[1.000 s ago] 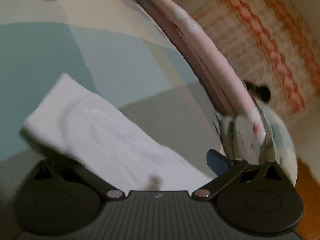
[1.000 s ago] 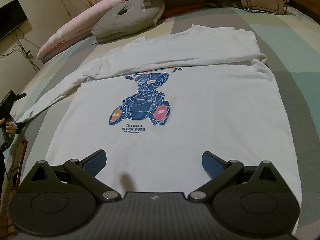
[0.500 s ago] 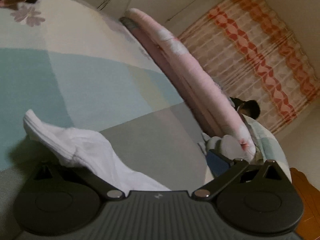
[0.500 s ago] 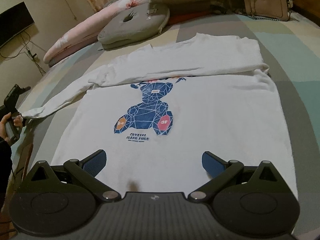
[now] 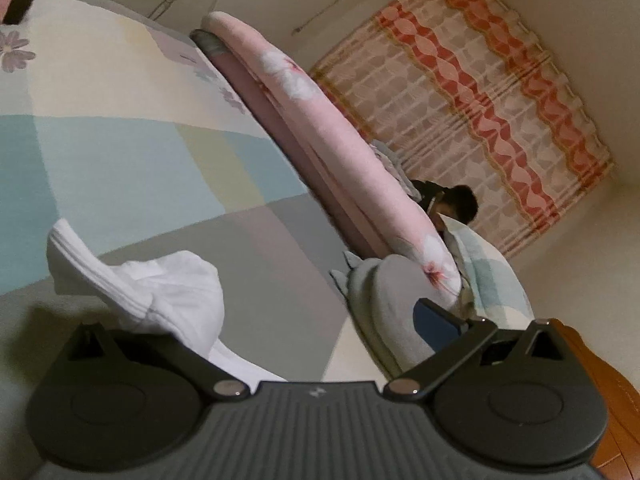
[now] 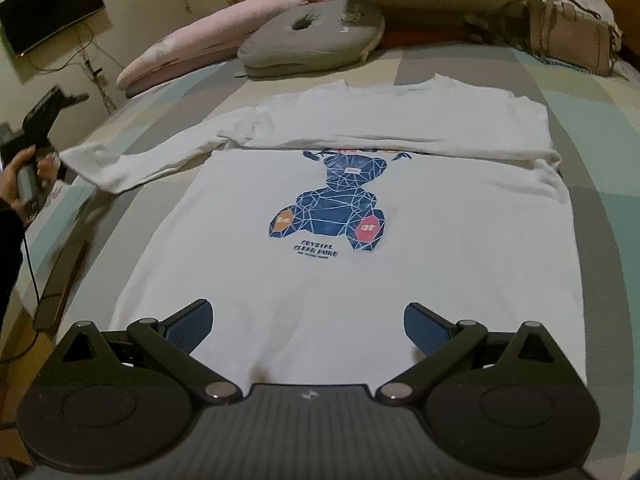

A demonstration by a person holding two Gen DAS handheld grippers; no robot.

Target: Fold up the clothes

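Note:
A white long-sleeved shirt (image 6: 400, 264) with a blue bear print lies face up on the bed. One sleeve is folded across its chest (image 6: 400, 136). The other sleeve (image 6: 132, 160) stretches left to my left gripper (image 6: 48, 120), which a hand (image 6: 16, 184) holds at the bed's edge. In the left wrist view that sleeve's cuff (image 5: 160, 292) is bunched over the left finger and hides it. My left gripper (image 5: 312, 320) has its jaws wide apart. My right gripper (image 6: 306, 324) is open above the shirt's hem, with nothing between its fingers.
A long pink pillow (image 5: 340, 152) and a grey ring cushion (image 6: 312, 36) lie along the head of the patchwork bed (image 5: 120, 168). A beige bag (image 6: 568, 36) sits at the back right. A wall TV (image 6: 52, 4) hangs at the left, and a patterned curtain (image 5: 480, 92) is behind.
The left gripper has tilted up and the flat sleeve end has bunched over its left finger. In the right view the sleeve has lifted and drawn in toward the shirt.

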